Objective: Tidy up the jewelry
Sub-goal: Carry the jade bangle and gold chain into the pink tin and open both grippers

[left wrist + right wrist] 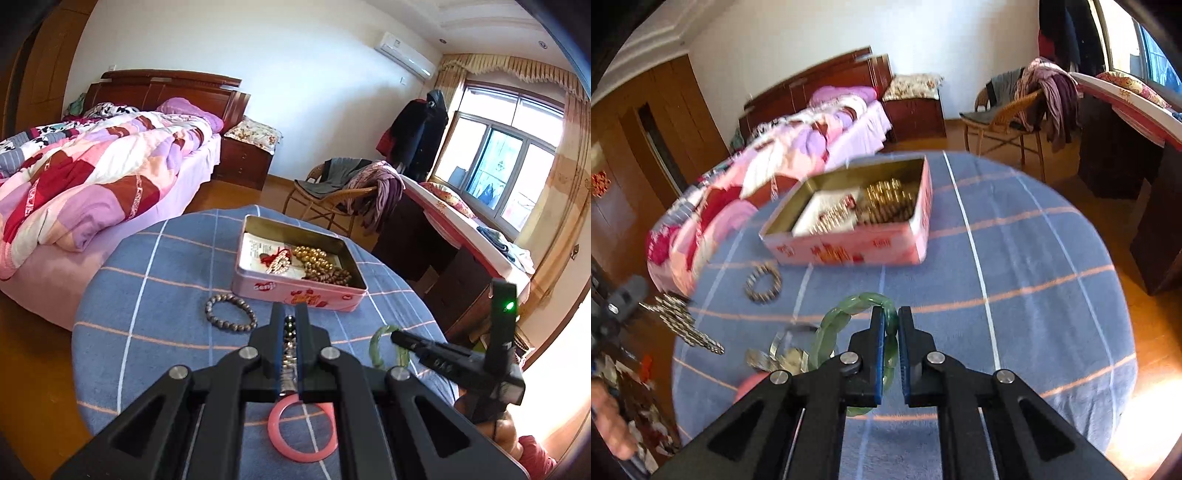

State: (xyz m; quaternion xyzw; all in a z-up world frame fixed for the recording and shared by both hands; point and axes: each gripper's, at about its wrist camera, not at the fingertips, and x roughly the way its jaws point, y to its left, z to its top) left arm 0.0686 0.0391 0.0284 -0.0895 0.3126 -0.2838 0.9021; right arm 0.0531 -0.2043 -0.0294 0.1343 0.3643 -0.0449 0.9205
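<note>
Green bangle [849, 332] pinched by one rim in right tongs [890, 325], short of the tin [849, 243] ahead – may swing loose; left tongs [291, 321] clamp a beaded strand [290, 343] – liable to snag

The right wrist view is smeared by motion: the beads inside the pink tin [849, 243] blur into gold streaks, and its printed side cannot be read. The left tongs [290, 325] cover most of a beaded string, so its full length is hidden. The pink bangle [303, 428] is partly masked by the tongs' frame. The tabletop [1034, 295] runs off the bottom edge.
</note>
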